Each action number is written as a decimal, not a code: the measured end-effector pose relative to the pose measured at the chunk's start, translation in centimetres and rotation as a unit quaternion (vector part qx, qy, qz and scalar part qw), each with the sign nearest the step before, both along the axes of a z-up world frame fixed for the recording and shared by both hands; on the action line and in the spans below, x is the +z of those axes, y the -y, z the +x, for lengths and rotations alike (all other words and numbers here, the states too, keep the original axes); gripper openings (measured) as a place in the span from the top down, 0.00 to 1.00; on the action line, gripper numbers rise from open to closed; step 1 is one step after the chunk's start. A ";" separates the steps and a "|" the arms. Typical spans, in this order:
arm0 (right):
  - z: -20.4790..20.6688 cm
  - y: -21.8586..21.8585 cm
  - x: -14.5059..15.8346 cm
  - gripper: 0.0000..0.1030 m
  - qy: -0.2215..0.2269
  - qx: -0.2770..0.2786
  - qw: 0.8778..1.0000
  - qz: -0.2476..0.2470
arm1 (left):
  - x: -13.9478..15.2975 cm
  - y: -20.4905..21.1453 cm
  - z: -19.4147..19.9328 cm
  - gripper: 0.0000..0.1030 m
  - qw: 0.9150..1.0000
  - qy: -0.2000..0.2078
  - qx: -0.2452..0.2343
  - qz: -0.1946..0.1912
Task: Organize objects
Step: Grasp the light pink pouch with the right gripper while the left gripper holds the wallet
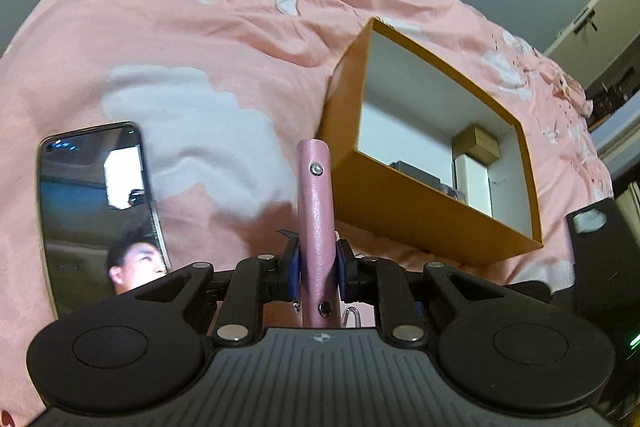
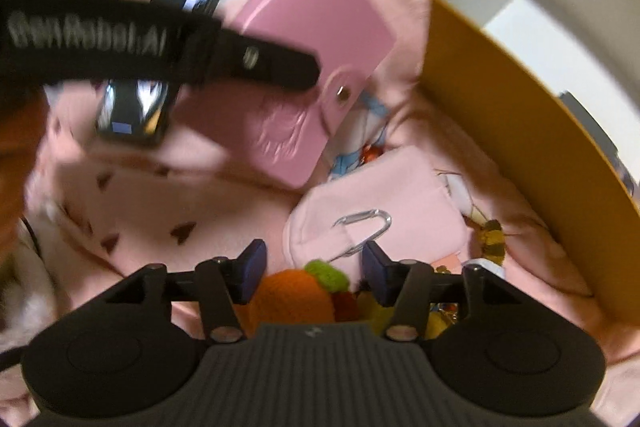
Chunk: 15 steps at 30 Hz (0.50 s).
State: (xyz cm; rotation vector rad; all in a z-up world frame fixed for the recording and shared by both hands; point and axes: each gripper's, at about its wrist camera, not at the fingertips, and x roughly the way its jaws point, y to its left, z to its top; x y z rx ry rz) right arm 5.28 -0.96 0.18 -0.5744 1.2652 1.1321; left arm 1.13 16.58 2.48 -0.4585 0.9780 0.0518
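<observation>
Two hand-held grippers work over a pink bedspread with white cloud shapes [image 1: 208, 39]. Left gripper [image 1: 318, 269]: its blue pads are clamped on the edge of a flat pink leatherette case with metal snap studs [image 1: 316, 211], which stands upright between them. In the right wrist view the same case shows its broad face at 12 o'clock, crossed by the black arm of the left gripper. A black glossy smartphone [image 1: 100, 211] lies on the bedspread at 9 o'clock of the left gripper. An open mustard-yellow cardboard box with a white interior [image 1: 432, 211] sits at 2 o'clock — small cartons rest inside it. Right gripper [image 2: 314, 267]: jaws about half open, nothing pressed between the pads. Just ahead of it lies a pale pink fabric pouch with a silver carabiner clip [image 2: 384, 199]. An orange plush carrot with a green top [image 2: 296, 295] lies directly beneath the jaws — contact cannot be told.
</observation>
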 end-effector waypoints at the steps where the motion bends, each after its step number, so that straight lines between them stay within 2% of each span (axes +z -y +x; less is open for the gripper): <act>1: -0.3 -0.4 -0.3 0.45 0.008 0.008 1.000 -0.010 | 0.0 0.0 -0.1 0.81 1.000 0.002 0.002 -0.003; 5: -1.1 -1.6 -1.5 0.38 0.036 0.016 0.998 -0.039 | 0.2 -0.3 -0.7 0.81 1.000 0.010 0.001 -0.007; 6: -1.1 -1.6 -1.7 0.42 0.036 0.012 0.999 -0.039 | 0.2 -0.2 -0.8 0.81 1.000 0.012 0.000 -0.008; 8: -0.6 -1.1 -1.6 0.61 0.018 -0.007 0.999 -0.032 | 0.3 -0.3 -1.1 0.81 1.000 0.017 -0.002 -0.012; 9: -0.1 -0.6 -1.2 0.65 0.007 -0.021 0.999 -0.026 | 0.4 -0.4 -1.2 0.81 1.000 0.020 -0.003 -0.012; 12: 0.7 0.9 0.4 0.70 0.010 -0.042 0.999 -0.004 | 0.6 -0.4 -1.6 0.81 1.000 0.027 -0.005 -0.014; 15: 1.7 2.5 3.0 0.71 0.011 -0.060 0.998 0.029 | 0.9 -0.2 -1.8 0.81 0.999 0.035 -0.010 -0.017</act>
